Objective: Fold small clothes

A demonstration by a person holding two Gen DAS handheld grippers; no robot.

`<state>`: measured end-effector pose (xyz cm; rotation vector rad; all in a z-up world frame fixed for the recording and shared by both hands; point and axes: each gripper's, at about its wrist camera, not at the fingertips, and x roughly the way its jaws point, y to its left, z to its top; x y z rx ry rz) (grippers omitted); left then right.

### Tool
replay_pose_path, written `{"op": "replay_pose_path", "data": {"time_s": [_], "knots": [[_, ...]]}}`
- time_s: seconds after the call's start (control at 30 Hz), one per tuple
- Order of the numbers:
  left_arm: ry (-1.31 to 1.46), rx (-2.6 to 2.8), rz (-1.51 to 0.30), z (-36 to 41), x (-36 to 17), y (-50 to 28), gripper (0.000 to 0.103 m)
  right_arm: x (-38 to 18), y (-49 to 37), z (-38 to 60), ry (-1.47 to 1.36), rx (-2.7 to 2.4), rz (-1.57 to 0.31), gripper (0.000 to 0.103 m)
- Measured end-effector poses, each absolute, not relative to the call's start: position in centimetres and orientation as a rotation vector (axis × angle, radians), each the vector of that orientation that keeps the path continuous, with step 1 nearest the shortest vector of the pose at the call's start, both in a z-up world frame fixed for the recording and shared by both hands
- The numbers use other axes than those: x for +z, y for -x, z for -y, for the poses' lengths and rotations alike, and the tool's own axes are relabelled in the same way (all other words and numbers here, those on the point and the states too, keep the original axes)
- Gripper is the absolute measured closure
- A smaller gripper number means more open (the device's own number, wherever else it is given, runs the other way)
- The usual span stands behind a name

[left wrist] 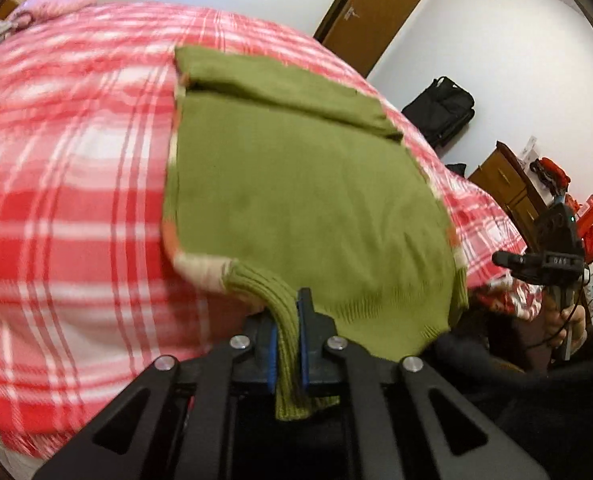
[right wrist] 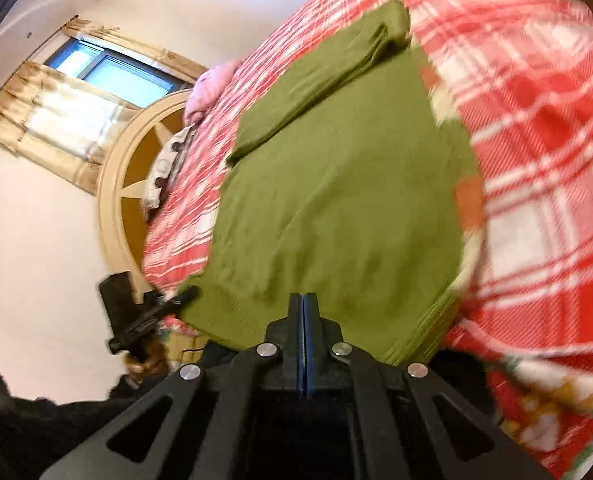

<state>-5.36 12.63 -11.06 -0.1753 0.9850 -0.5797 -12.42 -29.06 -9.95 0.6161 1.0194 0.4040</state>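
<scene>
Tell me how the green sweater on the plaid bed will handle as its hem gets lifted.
Probably floppy: the green sweater drapes and sags between the left tool, shut on its ribbed hem, and the right tool. Likely light for its size, since a pinch at the edge raises it. Unlikely to slide far: knit on the plaid bedspread should cling.

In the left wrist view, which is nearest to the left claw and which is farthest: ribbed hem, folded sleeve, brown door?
1. ribbed hem: clamped inside the left claw.
2. folded sleeve: across the sweater's far end.
3. brown door: on the back wall, beyond the bed.
</scene>
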Motion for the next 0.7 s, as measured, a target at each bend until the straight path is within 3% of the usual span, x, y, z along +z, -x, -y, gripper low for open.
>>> {"op": "replay_pose_path", "data": {"time_s": [0.27,0.33,0.37,0.4,0.43,0.47,0.7], "knots": [[0.111,-0.616,-0.937,-11.0,-10.2,5.8,0.095,-12.8,14.4,30.1,-0.722,0.277,-1.155,0.102],[0.140,-0.621,-0.941,-11.3,-10.5,5.9,0.095,-13.9,14.4,30.3,-0.745,0.258,-1.194,0.097],[0.158,-0.619,-0.942,-11.7,-10.6,6.0,0.095,-14.5,14.3,30.1,-0.749,0.253,-1.211,0.075],[0.168,-0.615,-0.944,-11.7,-10.7,5.8,0.095,-14.9,14.2,29.9,-0.759,0.254,-1.215,0.034],[0.177,-0.610,-0.947,-11.8,-10.7,5.8,0.095,-15.0,14.2,29.8,-0.779,0.261,-1.199,0.020],[0.185,-0.604,-0.951,-12.0,-10.8,5.7,0.095,-15.1,14.2,29.7,-0.795,0.266,-1.187,0.015],[0.189,-0.591,-0.956,-12.0,-11.3,5.7,0.095,-15.7,13.8,29.0,-0.732,0.173,-1.235,0.015]]}}
